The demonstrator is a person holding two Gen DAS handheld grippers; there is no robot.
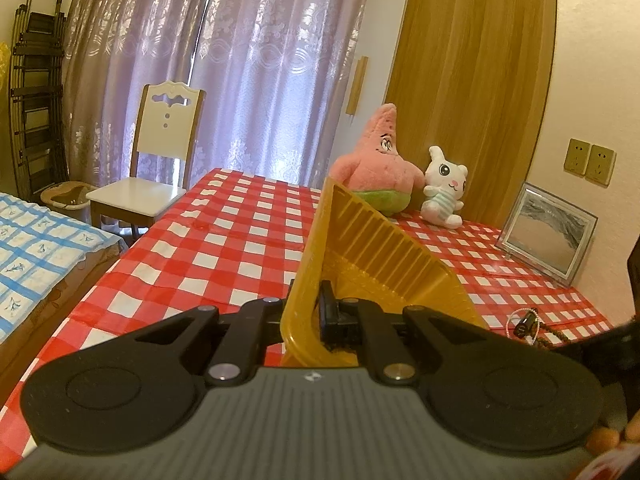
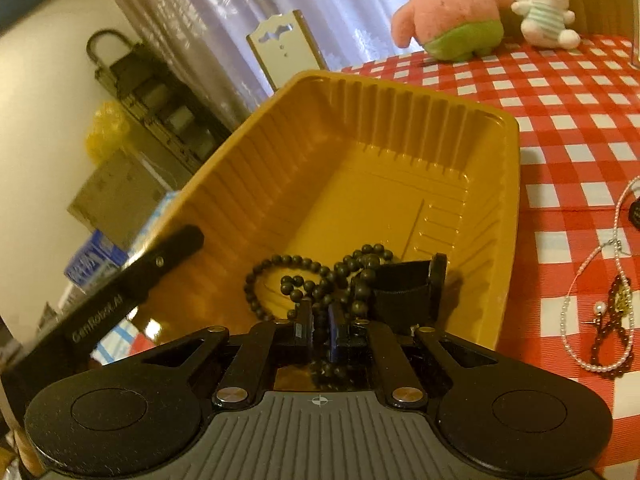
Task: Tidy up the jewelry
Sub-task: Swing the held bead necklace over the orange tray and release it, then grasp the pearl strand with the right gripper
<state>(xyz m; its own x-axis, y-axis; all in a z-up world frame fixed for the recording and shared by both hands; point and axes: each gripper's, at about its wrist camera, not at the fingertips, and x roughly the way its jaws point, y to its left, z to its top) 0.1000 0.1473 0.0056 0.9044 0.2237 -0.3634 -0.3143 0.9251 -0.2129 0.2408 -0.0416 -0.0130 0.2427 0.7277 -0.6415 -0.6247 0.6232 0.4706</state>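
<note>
Right claw [image 2: 319,330]: nearest the right wrist view, reaching down into the tray; its jaws stand a narrow gap apart, with a strand of the black bead string between them. Whether the pads press on the beads cannot be told.
Black bead string [image 2: 316,280]: piled in loose loops on the tray's near floor, directly ahead of the right claw and running back between its jaws, so the right hand is the one at it.
Left claw [image 1: 308,320]: clenched on the near wall of the tray, holding it tipped up on edge with its open side towards the right claw; one of its fingers shows inside the tray, just right of the beads.
Yellow tray [image 2: 400,168]: ribbed plastic, long axis running away from the right claw towards the far rim; apart from the beads its floor is bare.
Remaining jewelry [image 2: 600,312]: pearl strand and dark red beads lying on the counter [image 2: 560,120], right of the tray and apart from it.
Judgement: the beads look delivered; the other pieces remain outside.
Far end: pink plush [image 2: 452,12] and white rabbit plush [image 2: 540,4].
</note>
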